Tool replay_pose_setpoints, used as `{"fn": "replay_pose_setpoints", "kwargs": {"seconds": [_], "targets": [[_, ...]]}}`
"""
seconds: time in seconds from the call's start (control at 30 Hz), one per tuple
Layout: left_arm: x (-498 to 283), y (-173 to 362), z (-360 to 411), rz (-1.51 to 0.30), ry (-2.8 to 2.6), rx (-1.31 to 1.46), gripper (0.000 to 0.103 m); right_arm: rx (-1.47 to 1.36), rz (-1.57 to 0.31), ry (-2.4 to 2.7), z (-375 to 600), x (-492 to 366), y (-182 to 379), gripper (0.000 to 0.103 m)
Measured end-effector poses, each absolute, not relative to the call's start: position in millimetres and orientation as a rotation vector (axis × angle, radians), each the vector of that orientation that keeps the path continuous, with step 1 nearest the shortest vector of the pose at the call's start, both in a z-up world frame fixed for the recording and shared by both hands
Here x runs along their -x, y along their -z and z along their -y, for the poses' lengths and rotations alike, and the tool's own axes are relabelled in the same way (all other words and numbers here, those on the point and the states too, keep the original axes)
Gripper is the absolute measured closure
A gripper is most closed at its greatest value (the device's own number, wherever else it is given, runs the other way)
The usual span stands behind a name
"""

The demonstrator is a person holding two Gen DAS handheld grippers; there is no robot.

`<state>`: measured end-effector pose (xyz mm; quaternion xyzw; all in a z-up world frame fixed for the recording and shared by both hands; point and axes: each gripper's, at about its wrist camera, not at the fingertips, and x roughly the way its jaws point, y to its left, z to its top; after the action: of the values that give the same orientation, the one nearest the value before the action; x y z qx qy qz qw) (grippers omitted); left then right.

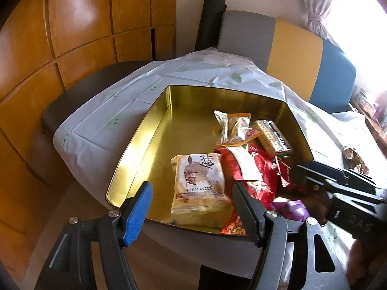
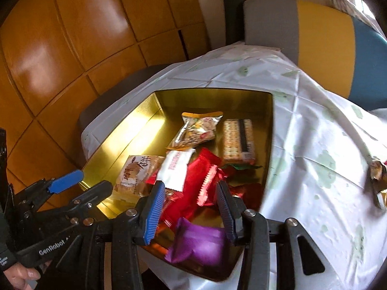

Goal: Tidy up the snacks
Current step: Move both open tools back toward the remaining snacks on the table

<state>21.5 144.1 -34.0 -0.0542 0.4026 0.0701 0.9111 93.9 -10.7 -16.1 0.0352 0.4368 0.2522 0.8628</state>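
A gold tin stands open on the white tablecloth with several snacks inside. A beige pastry packet lies beside red packets. Behind them lie a cracker pack and a clear nut bag. My left gripper hangs open over the tin's near rim, holding nothing. My right gripper is open over the tin's near right corner. A purple packet lies loose in the tin below it.
A gold-wrapped snack lies on the tablecloth right of the tin. A grey, yellow and blue seat back stands behind the table. Wooden cabinet doors fill the left. A hand holds the left gripper's handle.
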Motion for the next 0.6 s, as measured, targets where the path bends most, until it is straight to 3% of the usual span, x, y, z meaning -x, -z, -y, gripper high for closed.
{"fn": "replay_pose_setpoints", "kwargs": {"seconds": [0.6], "targets": [[-25.8,23.6,-102.4,-0.823,-0.045,0.041,0.034,-0.239,-0.914,-0.221,135.2,-86.5,28.0,0.058]]}}
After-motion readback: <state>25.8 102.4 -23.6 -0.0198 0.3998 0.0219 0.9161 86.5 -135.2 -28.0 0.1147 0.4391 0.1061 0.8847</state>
